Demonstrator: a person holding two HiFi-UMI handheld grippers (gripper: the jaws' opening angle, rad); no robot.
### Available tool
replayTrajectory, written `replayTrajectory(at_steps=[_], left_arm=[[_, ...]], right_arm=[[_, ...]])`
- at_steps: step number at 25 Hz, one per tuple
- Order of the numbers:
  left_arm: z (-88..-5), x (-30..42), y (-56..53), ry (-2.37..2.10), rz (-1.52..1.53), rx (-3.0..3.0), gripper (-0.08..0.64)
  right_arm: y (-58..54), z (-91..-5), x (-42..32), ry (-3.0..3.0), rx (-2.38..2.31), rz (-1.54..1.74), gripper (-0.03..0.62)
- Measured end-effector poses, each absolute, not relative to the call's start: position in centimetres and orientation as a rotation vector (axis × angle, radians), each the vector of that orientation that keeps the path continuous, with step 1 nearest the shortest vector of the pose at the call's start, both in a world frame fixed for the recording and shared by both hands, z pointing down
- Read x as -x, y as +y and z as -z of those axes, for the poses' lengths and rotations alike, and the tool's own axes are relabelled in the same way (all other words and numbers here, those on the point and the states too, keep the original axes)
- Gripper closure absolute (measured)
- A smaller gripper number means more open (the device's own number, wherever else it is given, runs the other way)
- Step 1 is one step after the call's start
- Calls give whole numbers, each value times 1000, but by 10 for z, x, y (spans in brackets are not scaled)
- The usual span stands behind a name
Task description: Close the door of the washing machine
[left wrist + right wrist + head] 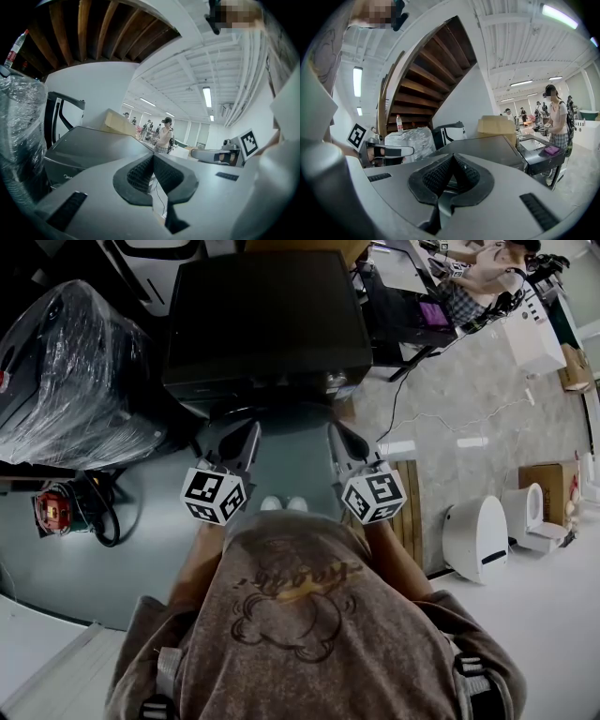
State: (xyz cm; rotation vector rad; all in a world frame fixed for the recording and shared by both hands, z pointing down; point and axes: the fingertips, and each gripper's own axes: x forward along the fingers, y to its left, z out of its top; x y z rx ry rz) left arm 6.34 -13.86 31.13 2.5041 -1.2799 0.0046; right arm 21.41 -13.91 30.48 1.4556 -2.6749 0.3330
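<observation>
I'm holding my left gripper [152,158] and right gripper [453,158] pinched shut and empty, near the dark washing machine [267,315]; its door front is hidden, so I can't judge the stage.

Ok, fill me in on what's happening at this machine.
A person stands facing the dark washing machine with a gripper in each hand. The left gripper and the right gripper are both shut with nothing between their jaws. They are held close to the person's body, short of the machine and touching nothing. These views do not show whether the machine is already closed. A plastic-wrapped bundle sits to its left.
</observation>
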Motion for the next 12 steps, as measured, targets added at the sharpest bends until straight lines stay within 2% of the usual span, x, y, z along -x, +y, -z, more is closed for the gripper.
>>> replayTrajectory(at_steps=[12], left_arm=[[-312,-65,-132,-1288,-1,-2495,558]], right_arm=[[-131,-305,-216,-2682,-1437,-325,594]])
